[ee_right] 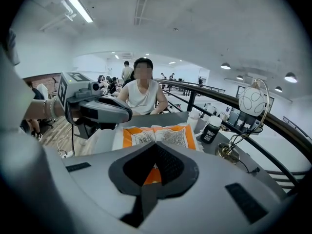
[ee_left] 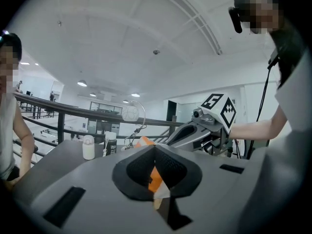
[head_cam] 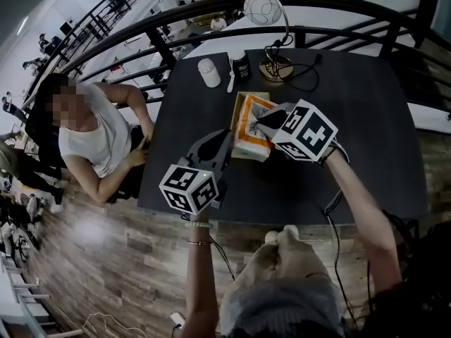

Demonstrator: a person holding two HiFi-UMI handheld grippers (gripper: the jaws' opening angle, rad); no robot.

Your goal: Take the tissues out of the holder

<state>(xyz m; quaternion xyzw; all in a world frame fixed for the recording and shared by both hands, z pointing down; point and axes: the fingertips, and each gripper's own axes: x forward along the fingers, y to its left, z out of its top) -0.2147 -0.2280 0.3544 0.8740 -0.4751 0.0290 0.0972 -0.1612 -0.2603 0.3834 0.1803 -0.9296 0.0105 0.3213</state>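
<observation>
An orange and white tissue pack (head_cam: pixel 251 138) hangs above the dark table (head_cam: pixel 366 118), just over the tan holder (head_cam: pixel 240 103), held from both ends. My left gripper (head_cam: pixel 227 139) is shut on its near left edge; in the left gripper view a strip of the tissue pack (ee_left: pixel 155 178) shows pinched between the closed jaws of the left gripper (ee_left: pixel 155 155). My right gripper (head_cam: pixel 266 123) is shut on the other side. In the right gripper view the tissue pack (ee_right: pixel 158 136) spreads out beyond the right gripper (ee_right: pixel 157 154), with the left gripper (ee_right: pixel 122 115) opposite.
A desk lamp (head_cam: pixel 271 20) with its cable stands at the table's far edge, beside a dark jar (head_cam: pixel 242 63) and a white bottle (head_cam: pixel 209 72). A person in a white top (head_cam: pixel 91 136) sits at the table's left side. A black railing (head_cam: pixel 176 20) runs behind.
</observation>
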